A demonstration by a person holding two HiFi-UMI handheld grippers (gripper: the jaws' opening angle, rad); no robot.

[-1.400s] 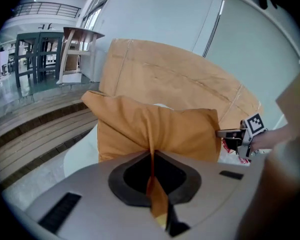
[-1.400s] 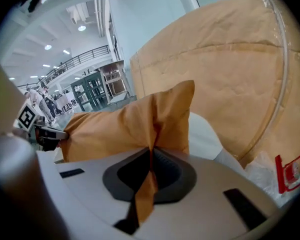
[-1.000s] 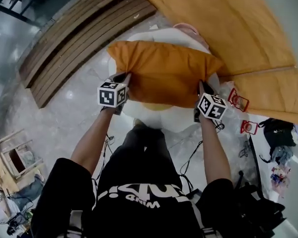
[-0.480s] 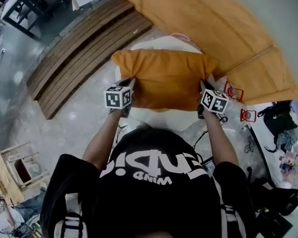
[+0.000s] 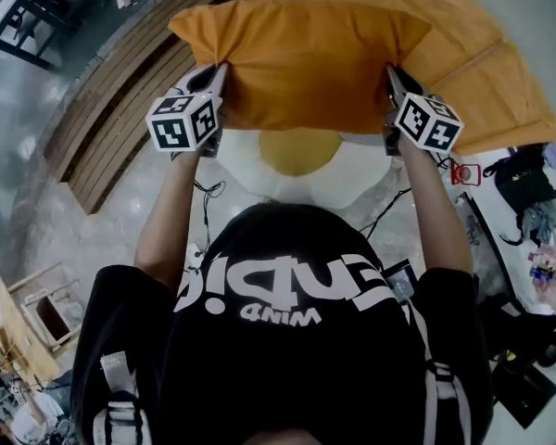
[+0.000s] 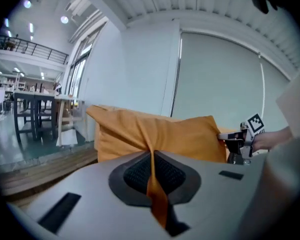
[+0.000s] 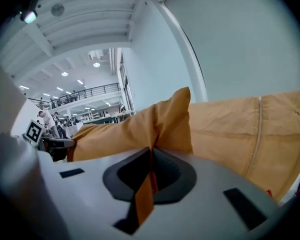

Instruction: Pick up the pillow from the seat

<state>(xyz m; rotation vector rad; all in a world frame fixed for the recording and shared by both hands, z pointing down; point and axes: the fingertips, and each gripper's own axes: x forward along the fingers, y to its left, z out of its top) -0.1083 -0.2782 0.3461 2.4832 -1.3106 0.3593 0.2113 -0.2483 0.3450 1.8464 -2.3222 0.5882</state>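
Currently held: the orange pillow is at the top centre of the head view, hanging between the two grippers and clear of the white seat just below it in the frame.
Left gripper: its jaws are pressed together on a thin fold of the pillow's cover at the left edge. The pinch holds cloth only, no stuffing.
Right gripper: its jaws are likewise clamped on a narrow pleat of cover at the right edge.
Risk, slip: each grip has just a strip of fabric. A jerk or an outward pull could draw the cloth out, and the pillow would swing from one side or drop.
Risk, uneven lift: if one hand rises faster, the weight would load a single pinch.
Risk, snag: the big orange cushion at upper right lies close behind the pillow. I cannot tell whether they touch, but rubbing against it could tug the cover.
Risk, footing: cables trail on the floor at centre left and could catch a backward step.
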